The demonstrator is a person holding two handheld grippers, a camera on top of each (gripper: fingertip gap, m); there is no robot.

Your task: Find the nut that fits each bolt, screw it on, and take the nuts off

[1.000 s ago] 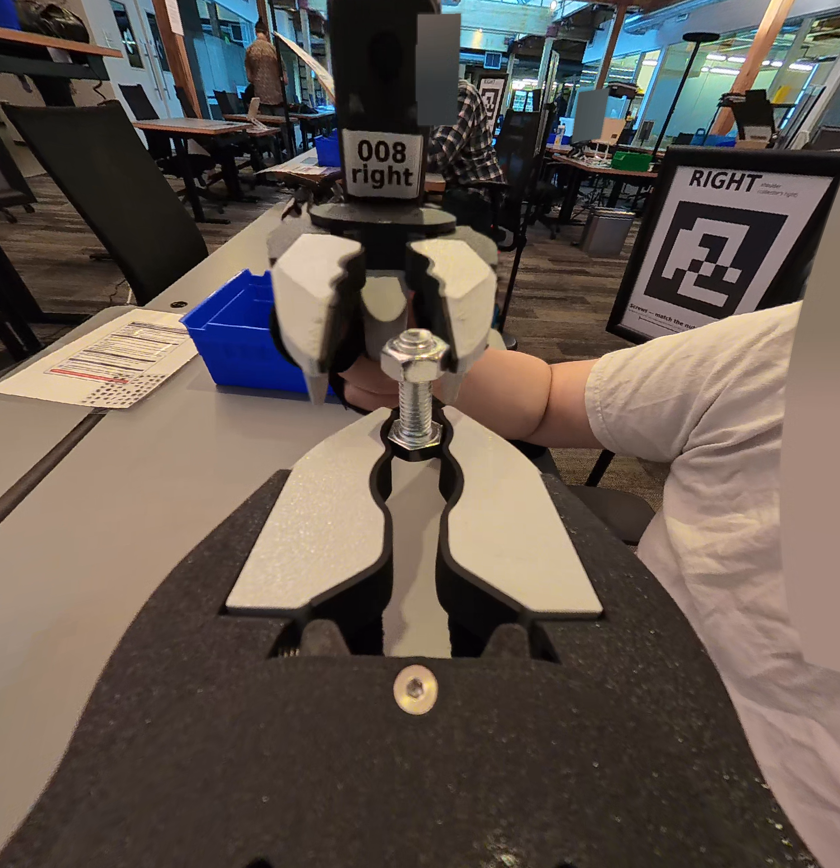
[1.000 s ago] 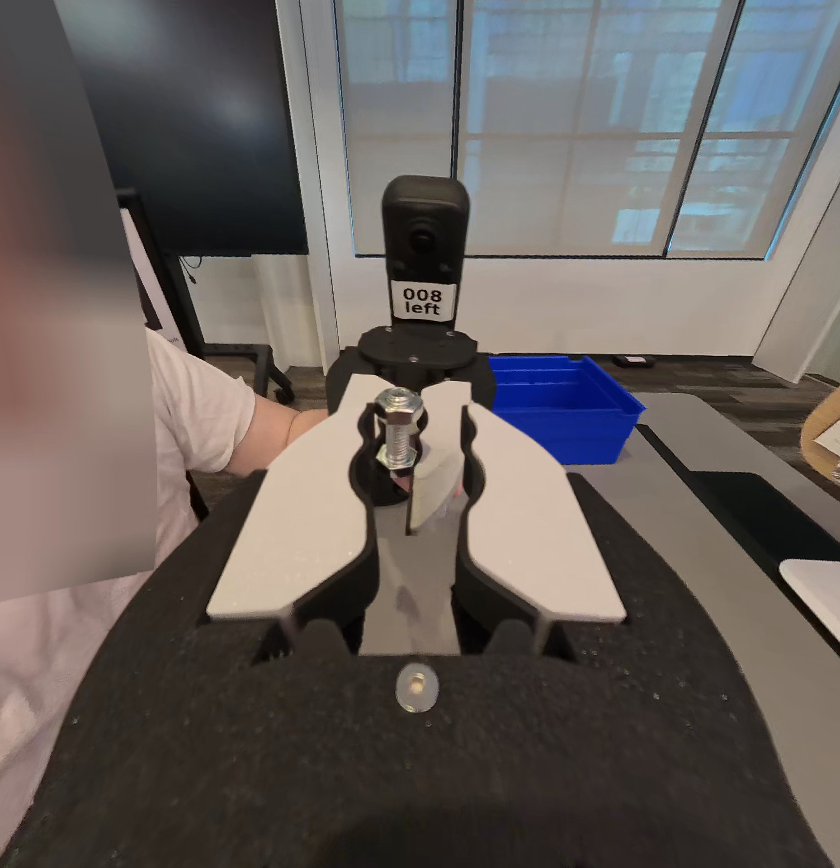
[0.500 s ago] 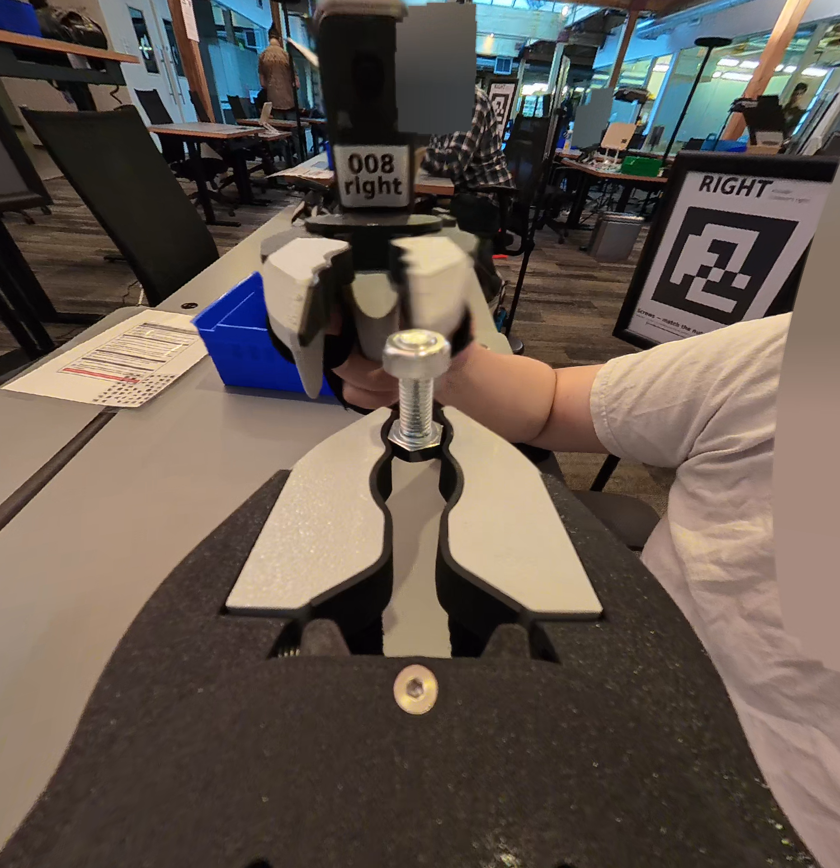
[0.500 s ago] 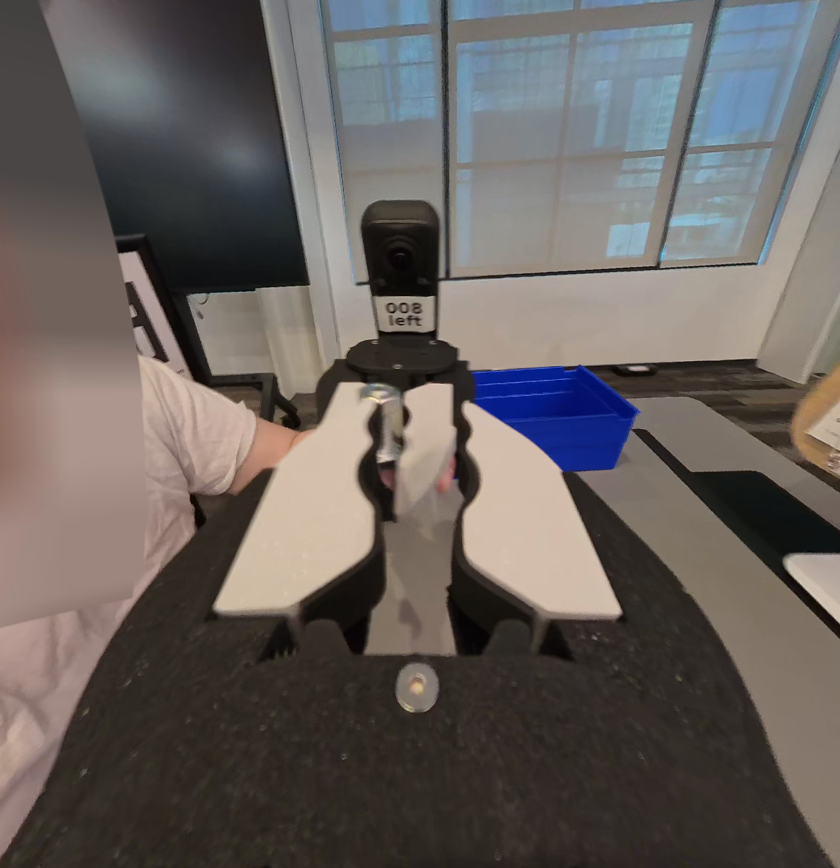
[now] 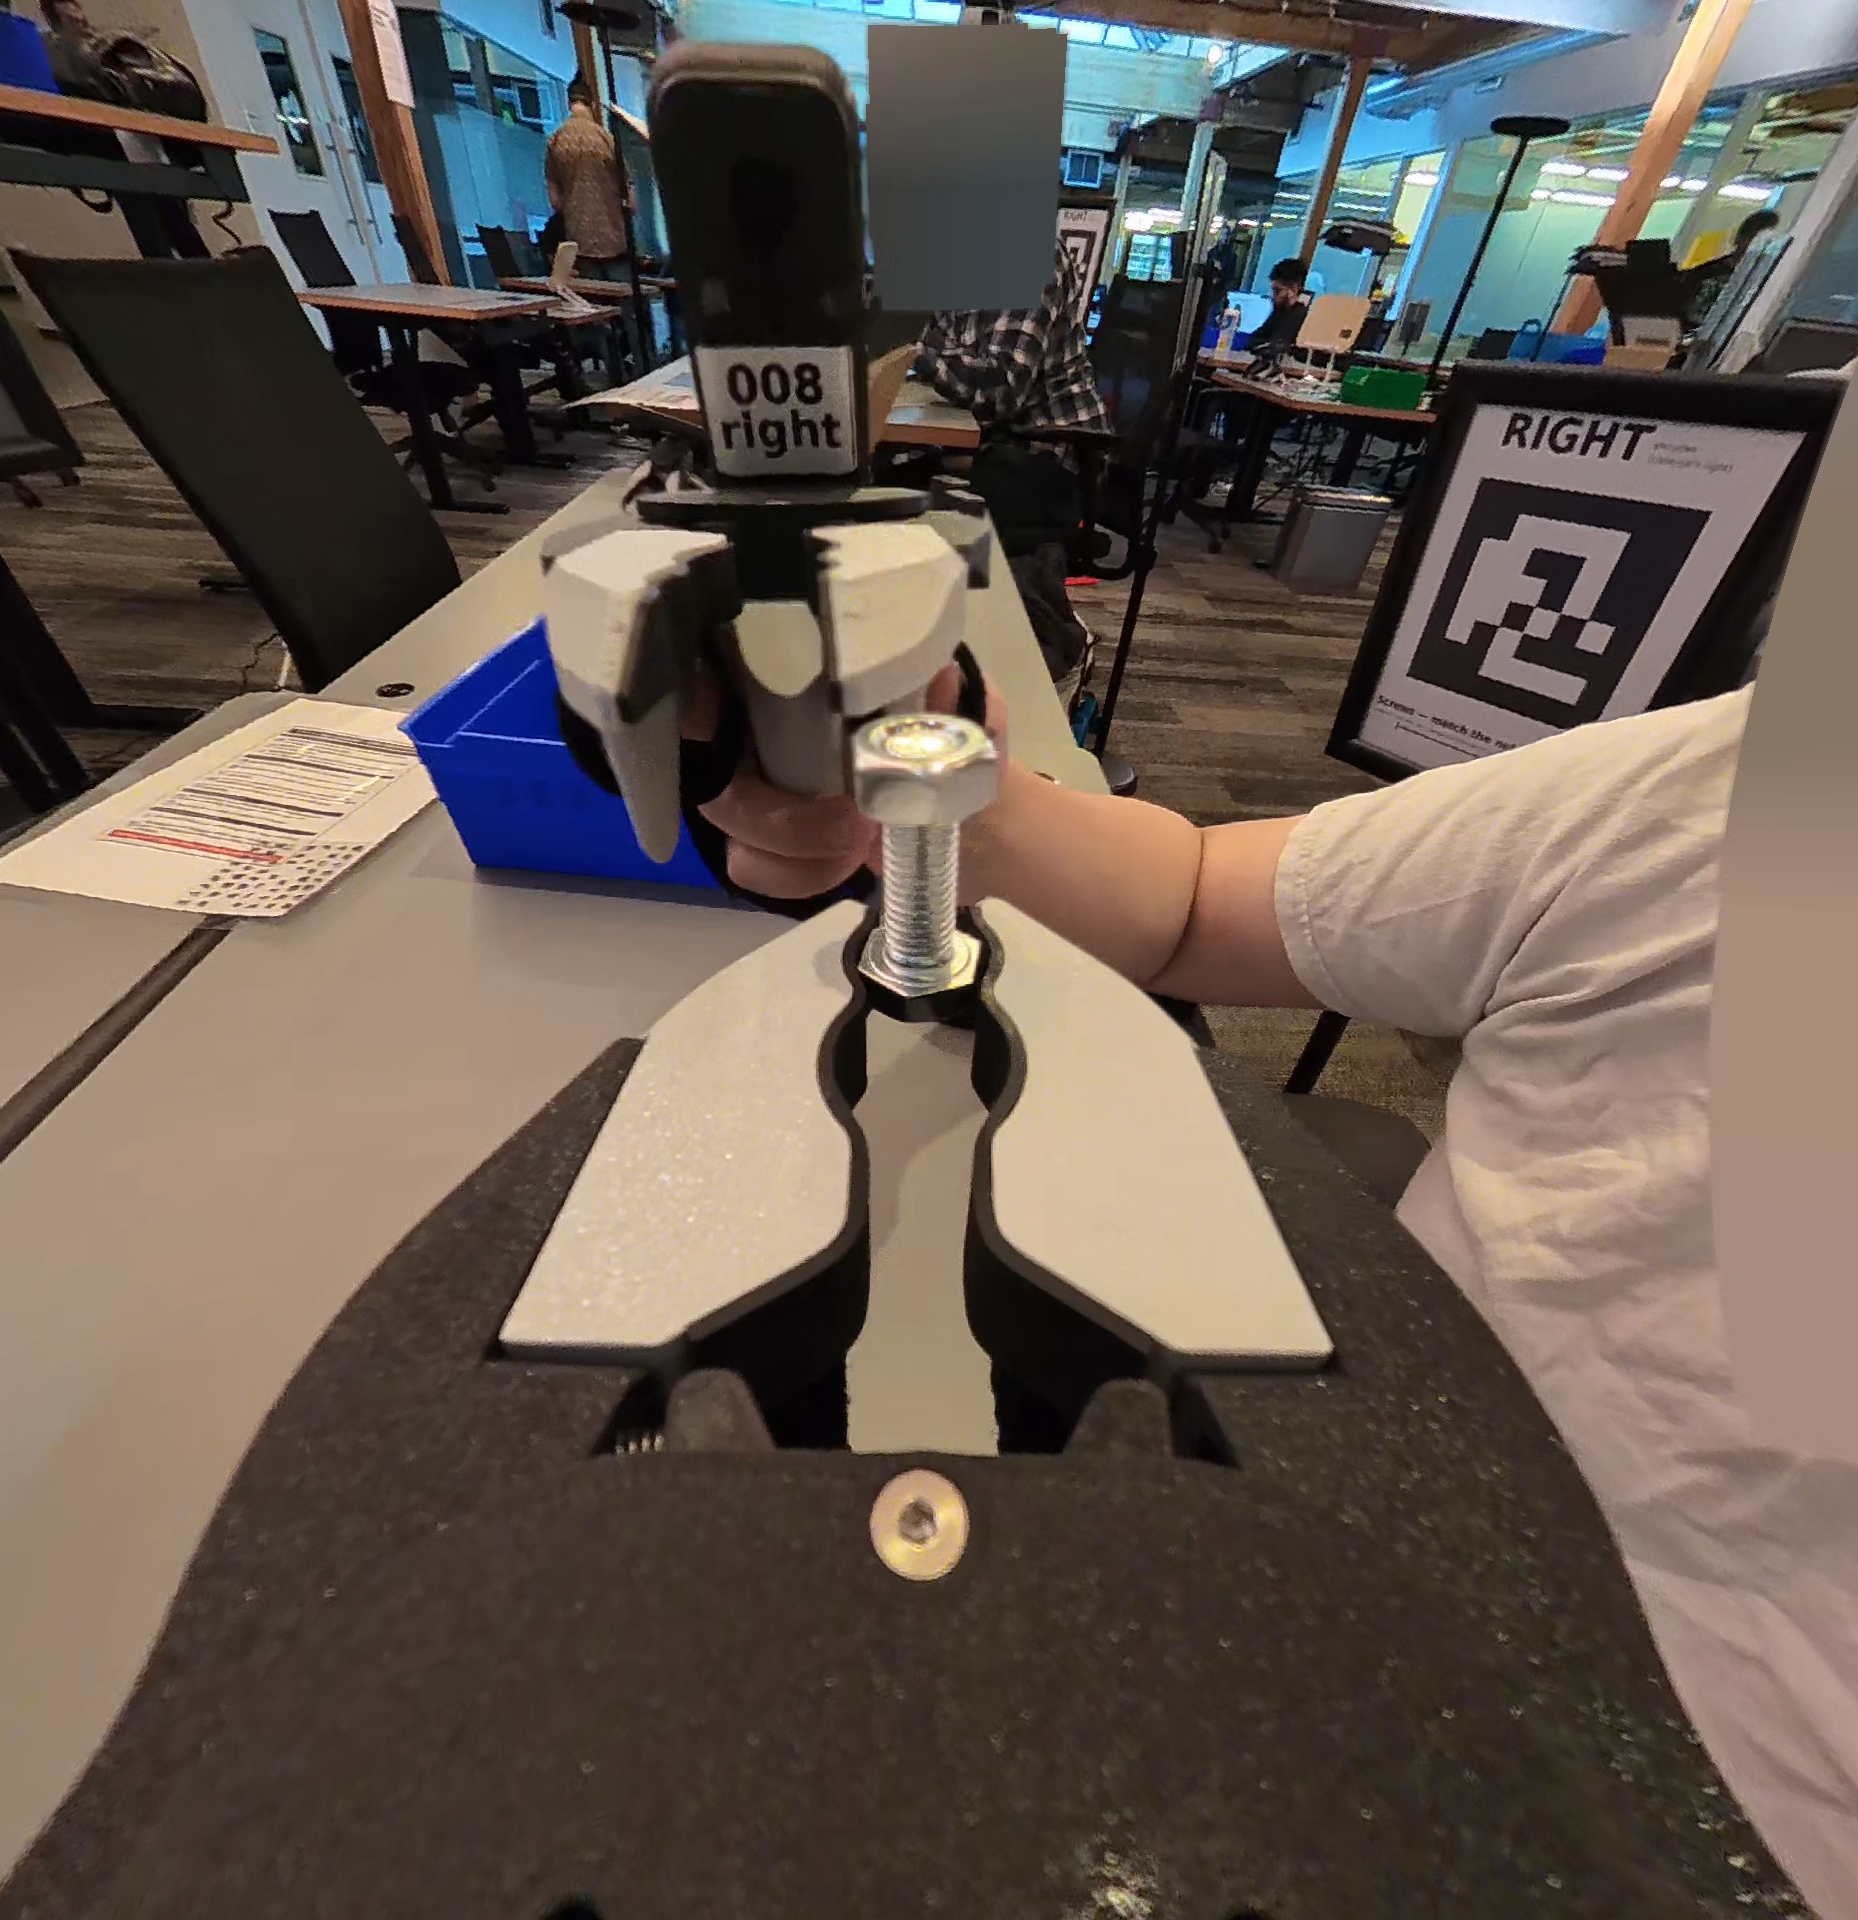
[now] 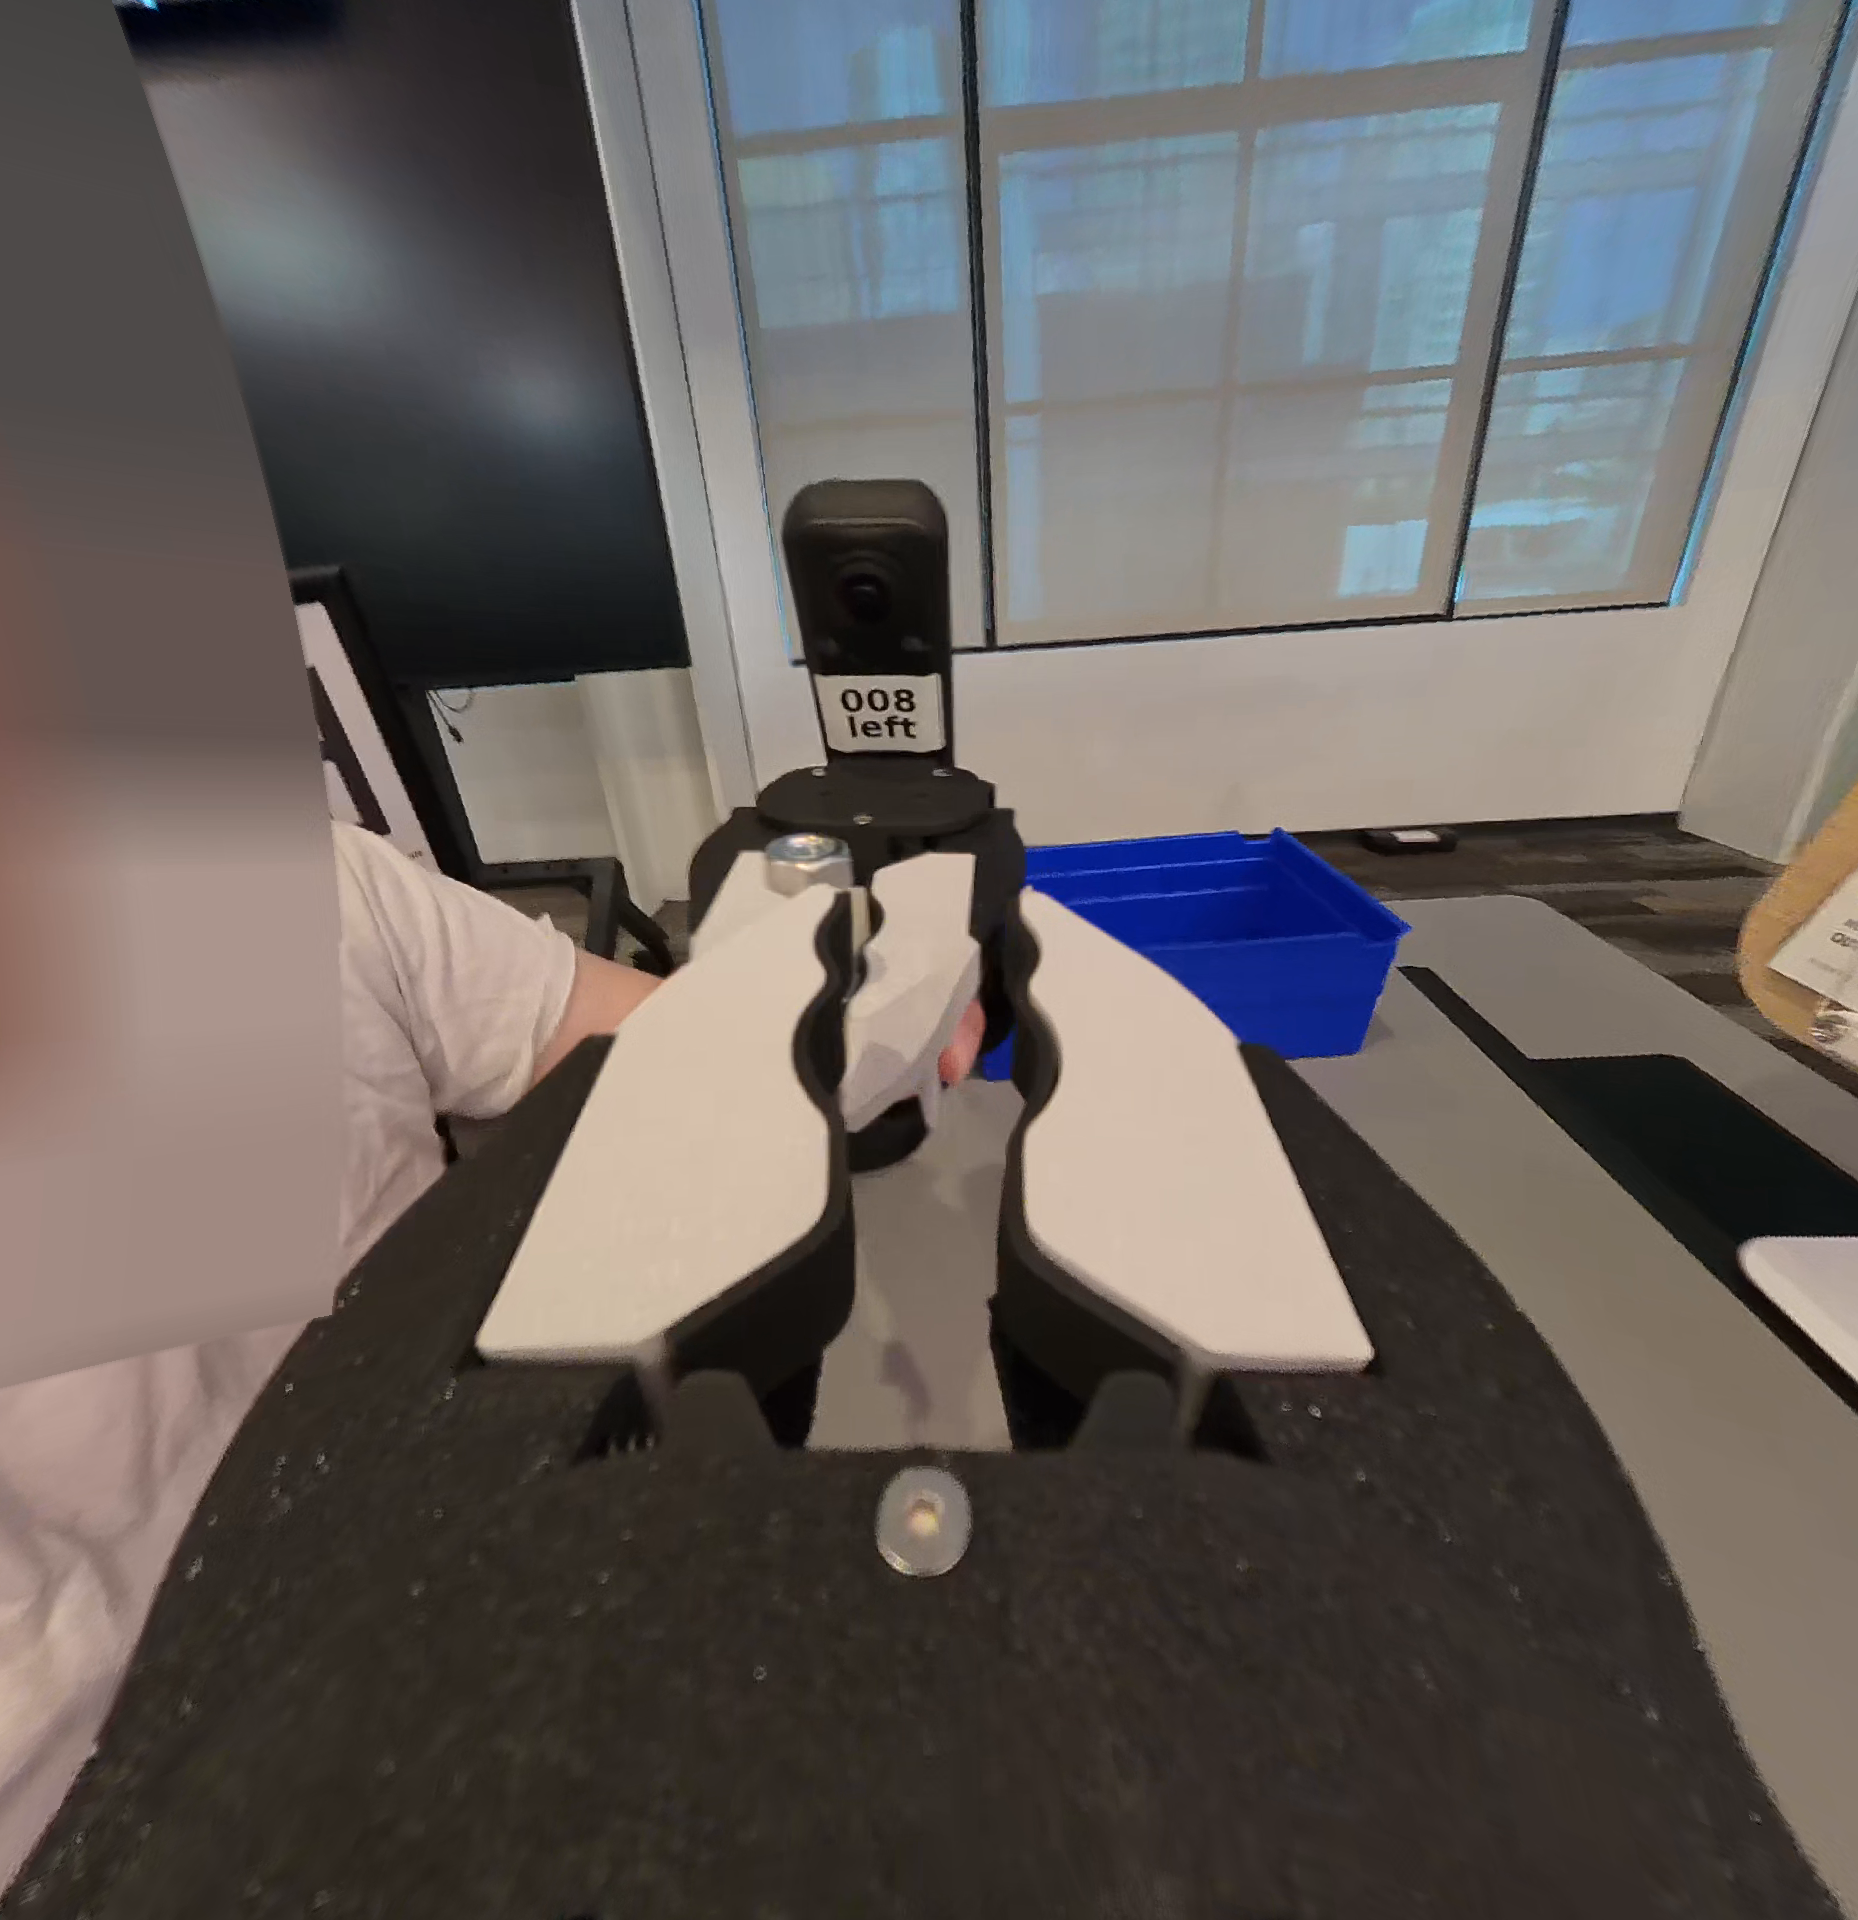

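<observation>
Grey tabletop [image 5: 281, 1091] carries a blue bin [image 5: 509, 769] on the far side and a printed sheet [image 5: 239, 810] at far left. Left tool [image 5: 920, 982] is clenched on a nut [image 5: 920, 966] at its fingertips; a bolt [image 5: 920, 831] stands upright from that nut, head up. Right tool [image 6: 920, 966] is spread apart, released, just beside the bolt head, not touching.

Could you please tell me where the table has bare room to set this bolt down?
The grey table lies bare between the printed sheet, the blue bin and the left gripper. Around the held bolt it is crowded, the right gripper close behind.
</observation>
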